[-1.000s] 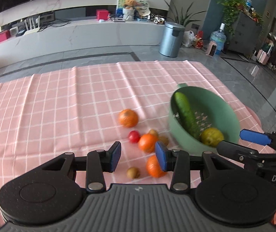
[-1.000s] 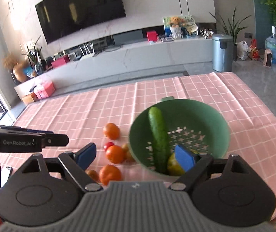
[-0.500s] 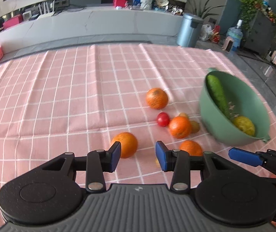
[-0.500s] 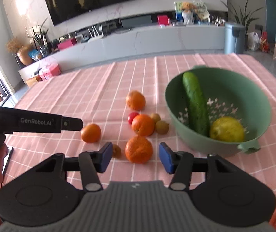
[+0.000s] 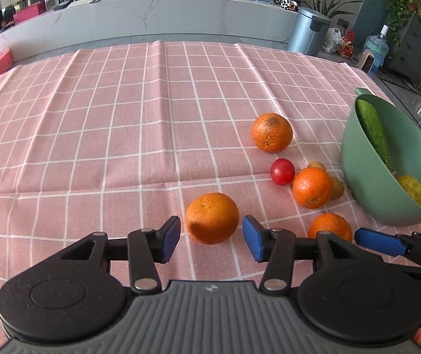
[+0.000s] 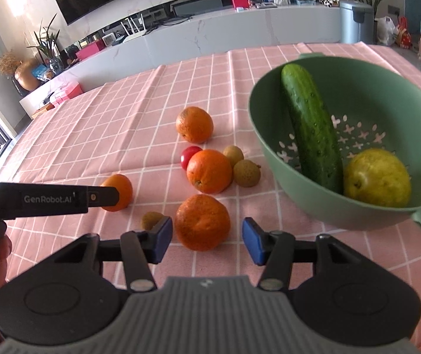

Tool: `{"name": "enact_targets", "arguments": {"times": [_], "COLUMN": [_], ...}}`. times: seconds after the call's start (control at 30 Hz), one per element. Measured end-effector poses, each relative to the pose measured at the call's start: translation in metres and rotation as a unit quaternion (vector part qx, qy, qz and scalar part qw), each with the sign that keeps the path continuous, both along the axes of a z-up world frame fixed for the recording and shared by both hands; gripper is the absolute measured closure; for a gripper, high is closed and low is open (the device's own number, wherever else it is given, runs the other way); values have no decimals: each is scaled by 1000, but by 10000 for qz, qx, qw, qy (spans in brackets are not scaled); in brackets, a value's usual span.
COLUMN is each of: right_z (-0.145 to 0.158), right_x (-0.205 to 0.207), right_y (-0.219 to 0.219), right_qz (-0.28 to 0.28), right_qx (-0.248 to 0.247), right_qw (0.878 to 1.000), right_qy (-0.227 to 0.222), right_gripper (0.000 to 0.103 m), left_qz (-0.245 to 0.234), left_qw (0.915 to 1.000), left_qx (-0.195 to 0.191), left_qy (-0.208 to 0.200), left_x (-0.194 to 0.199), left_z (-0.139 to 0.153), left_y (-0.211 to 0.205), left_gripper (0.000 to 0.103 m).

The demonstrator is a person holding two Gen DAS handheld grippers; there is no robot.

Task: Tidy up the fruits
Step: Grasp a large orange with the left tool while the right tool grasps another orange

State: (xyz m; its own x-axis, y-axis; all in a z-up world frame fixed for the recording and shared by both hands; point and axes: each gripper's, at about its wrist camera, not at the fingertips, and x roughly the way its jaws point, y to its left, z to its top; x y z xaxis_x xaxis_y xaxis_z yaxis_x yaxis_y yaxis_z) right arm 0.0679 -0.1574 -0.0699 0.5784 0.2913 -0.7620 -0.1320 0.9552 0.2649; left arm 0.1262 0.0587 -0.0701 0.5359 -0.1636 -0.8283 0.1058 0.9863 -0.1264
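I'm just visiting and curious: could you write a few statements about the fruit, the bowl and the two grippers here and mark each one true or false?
1. A cucumber lies in the green bowl. True.
2. The bowl holds three oranges. False: it holds the cucumber and one yellow fruit.
3. The right gripper clamps an orange. False: the pads flank it without touching.
4. A small red tomato sits on the tablecloth. True.
5. The tablecloth is blue. False: pink checked.
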Motion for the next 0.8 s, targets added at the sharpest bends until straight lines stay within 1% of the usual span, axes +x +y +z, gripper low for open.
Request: {"name": "enact_targets", "arguments": {"times": [0.13, 0.23, 0.27, 0.3, 0.37, 0.4, 0.5, 0.67, 0.8], "right_z": [-6, -10, -11, -11, -12, -11, -10, -6, 5], "right_x": [5, 6, 6, 7, 8, 8, 6, 4, -4], "right_y": [2, 6, 7, 8, 8, 9, 8, 5, 2], "right_qz": [31, 84, 87, 103, 106, 106, 122, 110, 162], "right_qx": [57, 6, -2, 7, 14, 12, 2, 50, 63], "right_qw": [10000, 9999, 9999, 9999, 9999, 9999, 9999, 9999, 9998], "right_qy": [58, 54, 52, 60, 64, 58, 39, 37, -66], "right_gripper": [53, 52, 55, 59, 60, 60, 61, 62, 63], "left_qz": [12, 2, 8, 7, 16, 1, -26, -20, -32], "left_qw": [10000, 9999, 9999, 9998, 9997, 9996, 9997, 9998, 9998], "left_qx": [-30, -83, -104, -139, -207, -242, -201, -190, -177], "left_qy": [49, 86, 107, 127, 118, 118, 114, 7, -76], "left_x": [5, 7, 8, 9, 9, 8, 7, 1, -8], "left_z": [-5, -8, -9, -10, -10, -10, -9, -3, 9], "left_y": [0, 1, 2, 2, 4, 4, 2, 1, -2], "left_gripper": [45, 45, 46, 48, 51, 54, 55, 56, 56]}}
